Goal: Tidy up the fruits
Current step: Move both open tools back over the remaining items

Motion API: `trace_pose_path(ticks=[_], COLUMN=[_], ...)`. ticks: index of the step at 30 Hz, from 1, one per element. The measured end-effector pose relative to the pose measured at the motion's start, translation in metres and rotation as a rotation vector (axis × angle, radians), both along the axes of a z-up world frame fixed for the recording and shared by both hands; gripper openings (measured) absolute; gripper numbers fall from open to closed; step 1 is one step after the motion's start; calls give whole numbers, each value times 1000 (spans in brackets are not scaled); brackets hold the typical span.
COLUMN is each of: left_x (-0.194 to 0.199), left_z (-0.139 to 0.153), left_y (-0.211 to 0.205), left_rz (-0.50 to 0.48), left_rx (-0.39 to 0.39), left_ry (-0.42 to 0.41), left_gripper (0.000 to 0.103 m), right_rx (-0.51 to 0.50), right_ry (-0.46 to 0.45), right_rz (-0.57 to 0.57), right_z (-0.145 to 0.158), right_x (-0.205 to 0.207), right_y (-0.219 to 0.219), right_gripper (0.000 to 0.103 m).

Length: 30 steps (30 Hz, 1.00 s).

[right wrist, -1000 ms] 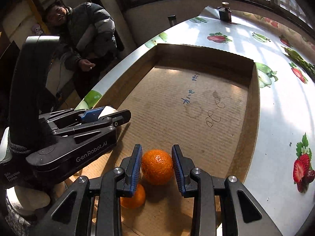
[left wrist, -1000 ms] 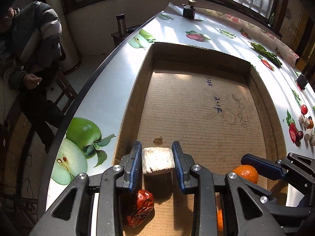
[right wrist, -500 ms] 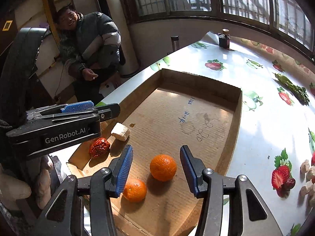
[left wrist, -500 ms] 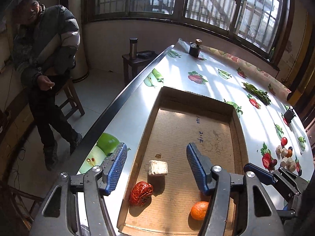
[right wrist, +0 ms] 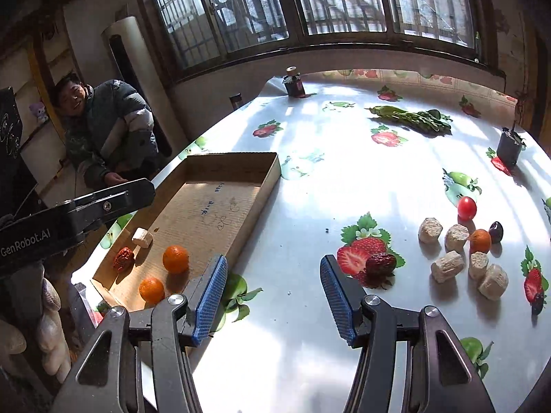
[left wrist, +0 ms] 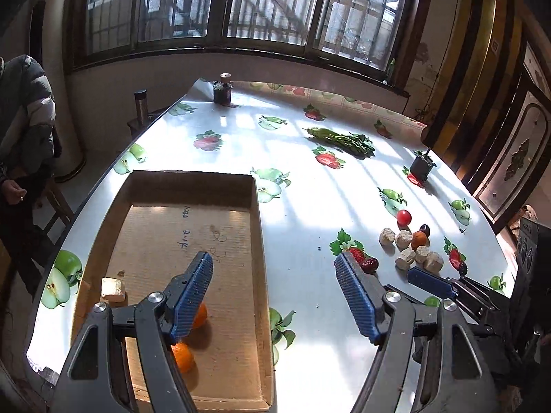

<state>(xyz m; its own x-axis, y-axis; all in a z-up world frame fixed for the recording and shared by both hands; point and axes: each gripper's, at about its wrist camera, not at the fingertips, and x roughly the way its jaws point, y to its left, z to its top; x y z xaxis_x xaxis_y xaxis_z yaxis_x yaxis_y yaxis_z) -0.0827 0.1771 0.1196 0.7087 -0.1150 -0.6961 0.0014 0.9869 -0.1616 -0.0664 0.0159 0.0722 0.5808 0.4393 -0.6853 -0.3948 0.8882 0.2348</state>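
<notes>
On the bench (right wrist: 310, 179), the cardboard tray (right wrist: 268, 186) holds two oranges (right wrist: 175, 258), a red date (right wrist: 123, 258) and a pale cube (right wrist: 142, 237) at its near end, all well to the left of the right gripper (right wrist: 273, 297), whose fingers (right wrist: 210, 301) stand wide apart with nothing between them. Beyond those fingers, to the right, a loose cluster of pale chunks (right wrist: 447, 266), a small orange fruit (right wrist: 480, 240), a cherry tomato (right wrist: 466, 208) and a wrinkled date (right wrist: 380, 263) lies on the cloth. Over the tray's right wall hangs the left gripper (left wrist: 275, 299), its fingers (left wrist: 193, 296) also spread and empty, one covering part of an orange.
</notes>
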Motion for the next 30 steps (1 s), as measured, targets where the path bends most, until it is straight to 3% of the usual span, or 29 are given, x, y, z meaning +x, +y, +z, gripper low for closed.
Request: trace_pose_path(ticks=[5,11,15,22,30], left_x=[25,27,29,32,47], left_z=[-17,-34,-38,-39,-62], left_y=[-63,-118,-121,-86,-103], left_rz=[-107,-212,-205,-99,-164], left_rx=[6,28,48,33,29], left_ry=[49,79,94,98,128], left_gripper=[73,73,73,73,73], right_rx=[-1,-8,28,76,107], right_ry=[1,24,52,55,94], right_rz=[-152,-279,-311,-341,-331], right_z=[-1,-7,-14,-12,-46], right_x=[-5,-8,-2,24,61], right_y=[-77,-151,-174,-195,-196], right_gripper=[61,66,66,66,65])
